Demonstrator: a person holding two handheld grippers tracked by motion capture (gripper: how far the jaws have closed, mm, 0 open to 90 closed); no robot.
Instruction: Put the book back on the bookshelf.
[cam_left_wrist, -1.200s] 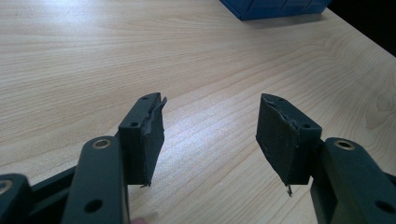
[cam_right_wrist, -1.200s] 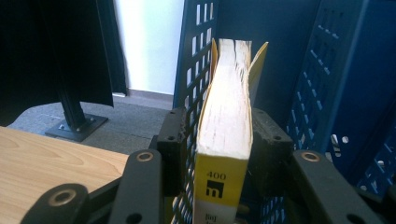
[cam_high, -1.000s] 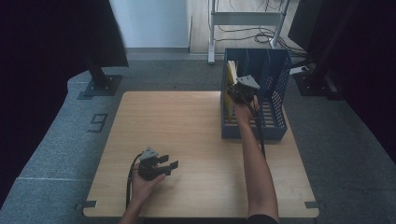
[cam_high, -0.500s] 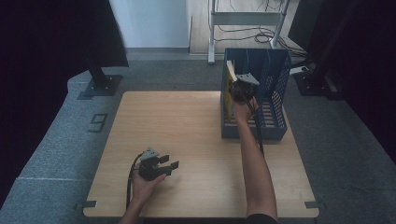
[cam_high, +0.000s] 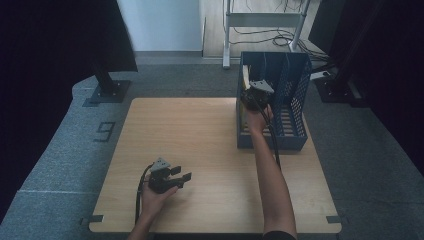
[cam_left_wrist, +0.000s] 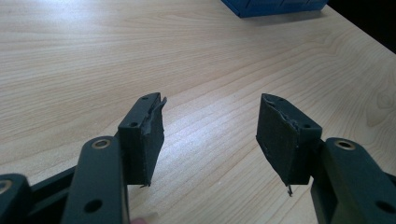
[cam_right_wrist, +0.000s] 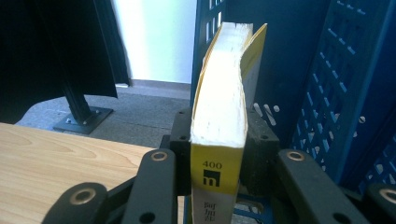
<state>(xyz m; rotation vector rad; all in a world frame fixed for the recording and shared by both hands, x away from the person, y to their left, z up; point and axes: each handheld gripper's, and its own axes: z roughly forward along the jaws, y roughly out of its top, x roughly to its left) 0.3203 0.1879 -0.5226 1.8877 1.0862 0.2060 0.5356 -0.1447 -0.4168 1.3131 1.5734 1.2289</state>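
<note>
A yellow book (cam_right_wrist: 219, 88) stands on edge in the left part of a blue slotted crate (cam_high: 296, 80), pages facing me. My right gripper (cam_right_wrist: 218, 140) is shut on the book's near end, both pads against its covers. Its jaws have just been opening slightly, with the book still between them. From above, the right gripper (cam_high: 257, 93) reaches into the crate beside the book (cam_high: 245, 76). My left gripper (cam_high: 181, 176) rests low on the wooden table (cam_high: 200, 130) near the front left. In its own view the left gripper (cam_left_wrist: 210, 135) is open, with bare wood between the pads.
The crate (cam_right_wrist: 348, 93) stands at the table's back right; its front corner (cam_left_wrist: 275, 5) lies far ahead of the left gripper. A black stand foot (cam_high: 107, 90) sits on the grey floor at the back left, and a metal rack (cam_high: 265, 20) stands behind the crate.
The right gripper with the book has shifted only slightly at the crate. The left hand and its gripper have stayed where they were.
</note>
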